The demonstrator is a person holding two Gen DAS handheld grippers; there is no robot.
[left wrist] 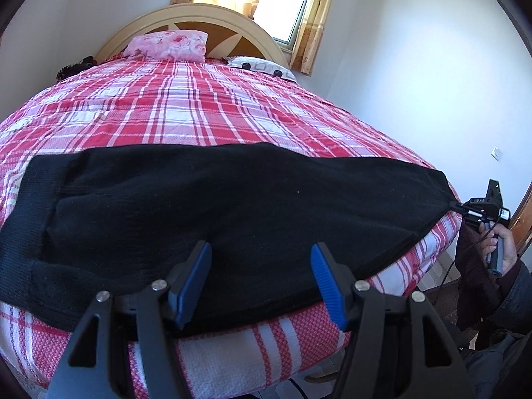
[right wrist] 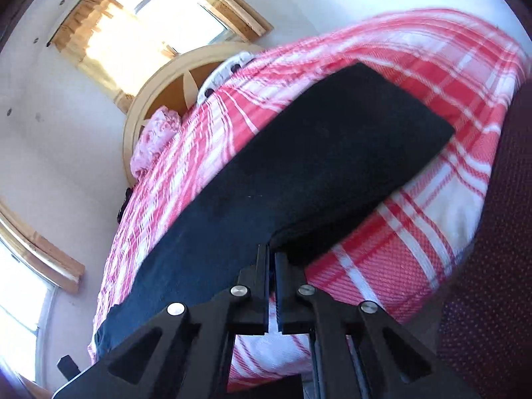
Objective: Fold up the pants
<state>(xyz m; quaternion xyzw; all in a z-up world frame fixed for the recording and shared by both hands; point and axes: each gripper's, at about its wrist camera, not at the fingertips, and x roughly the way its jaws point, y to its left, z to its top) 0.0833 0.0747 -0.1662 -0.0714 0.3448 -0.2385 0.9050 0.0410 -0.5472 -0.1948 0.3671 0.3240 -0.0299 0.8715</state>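
Black pants (left wrist: 232,206) lie flat across the near end of a bed with a red-and-white plaid cover (left wrist: 186,106); the ribbed waistband is at the left. My left gripper (left wrist: 261,259) is open, its blue pads just above the pants' near edge, holding nothing. My right gripper (left wrist: 456,205) is shut on the leg-end corner of the pants at the bed's right edge. In the right wrist view the right gripper (right wrist: 271,254) is shut on the pants (right wrist: 299,166), which stretch away over the cover (right wrist: 415,226).
A pink floral pillow (left wrist: 169,45) and a white patterned pillow (left wrist: 262,66) lie by the wooden headboard (left wrist: 199,16). A curtained window (left wrist: 286,0) is behind. A wall is to the right. The person's hand and dark sleeve (left wrist: 498,266) are at the right.
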